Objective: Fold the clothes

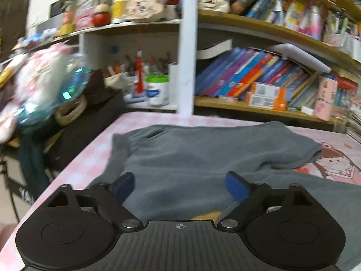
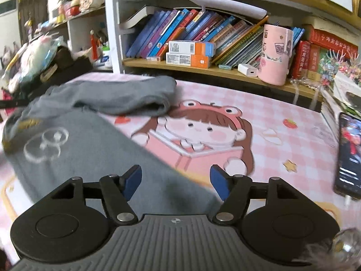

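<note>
Grey fleece, a sweatshirt (image 1: 191, 158), lies on the desk (image 2: 282, 140), on the left part of its pink checked mat with a cartoon girl (image 2: 198, 131). One sleeve (image 2: 126, 99) is already brought across the far end of the body, its cuff lying at the cartoon's head. The body itself stretches flat toward the cameras, with a white ring print (image 2: 45, 144) facing up and a yellow patch at the near edge in the left view.

Both pairs of tongs are empty. The left tongs (image 1: 180, 188) stand wide open above the near part of the cloth, blue pads clear of it. The right tongs (image 2: 176, 184) are open too, over the garment's right edge where it meets the mat; nothing sits between the pads.

By my reading, the fold is partly done: one sleeve is in, and the second sleeve cannot be made out. The body apparently has yet to be doubled over, and some smoothing is needed, since the far end looks bunched.

Beyond the desk are shelves of books (image 2: 180, 33), a pink cup (image 2: 275, 54), and a phone (image 2: 349, 155) at the right.
</note>
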### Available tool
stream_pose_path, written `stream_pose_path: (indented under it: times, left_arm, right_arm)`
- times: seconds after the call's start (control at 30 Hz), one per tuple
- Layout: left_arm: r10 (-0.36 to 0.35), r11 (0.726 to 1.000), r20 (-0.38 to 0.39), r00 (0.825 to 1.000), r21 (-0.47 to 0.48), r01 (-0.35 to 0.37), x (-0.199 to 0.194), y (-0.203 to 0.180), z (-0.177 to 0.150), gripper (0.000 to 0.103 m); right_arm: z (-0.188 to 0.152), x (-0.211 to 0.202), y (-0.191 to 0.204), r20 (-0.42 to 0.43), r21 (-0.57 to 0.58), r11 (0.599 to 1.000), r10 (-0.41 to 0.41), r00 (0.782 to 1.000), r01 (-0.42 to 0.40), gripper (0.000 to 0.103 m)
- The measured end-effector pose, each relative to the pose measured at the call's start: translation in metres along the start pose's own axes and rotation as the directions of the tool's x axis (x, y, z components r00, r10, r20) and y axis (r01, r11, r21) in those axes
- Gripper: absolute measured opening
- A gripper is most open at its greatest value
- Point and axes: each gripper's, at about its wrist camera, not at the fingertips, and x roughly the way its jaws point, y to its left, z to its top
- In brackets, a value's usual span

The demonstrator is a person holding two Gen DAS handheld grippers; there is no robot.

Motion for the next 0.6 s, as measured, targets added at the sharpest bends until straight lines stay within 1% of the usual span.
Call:
stream_pose_path:
  times: [0.03, 0.07, 0.17, 0.27, 0.33, 0.4, 0.53, 0.6]
  left_arm:
    - [-0.005, 1.000, 0.001, 1.000, 0.011, 0.005, 0.005, -0.004, 0.002, 0.098]
    - [-0.010, 1.000, 0.001, 1.000, 0.022, 0.010, 0.010, -0.007, 0.005, 0.100]
    - [-0.035, 0.997, -0.004, 0.999, 0.064, 0.035, 0.026, -0.017, 0.011, 0.103]
    - [-0.047, 0.995, -0.003, 0.999, 0.092, 0.047, 0.038, -0.024, 0.008, 0.103]
    - [-0.041, 0.994, -0.001, 0.999, 0.101, 0.041, 0.046, -0.028, 0.005, 0.103]
    - [-0.037, 0.994, -0.018, 0.999, 0.099, 0.039, 0.054, -0.030, 0.001, 0.103]
    - [-0.035, 0.993, -0.042, 0.999, 0.115, 0.039, 0.060, -0.032, -0.003, 0.103]
    - [-0.029, 0.992, -0.032, 0.999, 0.125, 0.033, 0.058, -0.033, -0.004, 0.103]
  right_arm:
    - [0.006, 0.008, 0.000, -0.005, 0.019, 1.000, -0.001, 1.000, 0.001, 0.085]
    - [0.013, 0.016, 0.000, -0.011, 0.036, 0.999, 0.006, 1.000, -0.005, 0.087]
    - [0.031, 0.041, -0.007, -0.031, 0.121, 0.991, 0.059, 0.998, -0.054, 0.088]
    - [0.048, 0.070, -0.023, -0.050, 0.264, 0.959, 0.123, 0.991, -0.106, 0.088]
    - [0.056, 0.090, -0.029, -0.061, 0.323, 0.941, 0.129, 0.990, -0.103, 0.088]
    - [0.064, 0.108, -0.032, -0.074, 0.347, 0.934, 0.125, 0.989, -0.091, 0.087]
    - [0.078, 0.137, -0.027, -0.064, 0.348, 0.933, 0.125, 0.990, -0.096, 0.087]
    - [0.084, 0.149, -0.024, -0.059, 0.353, 0.931, 0.124, 0.991, -0.095, 0.086]
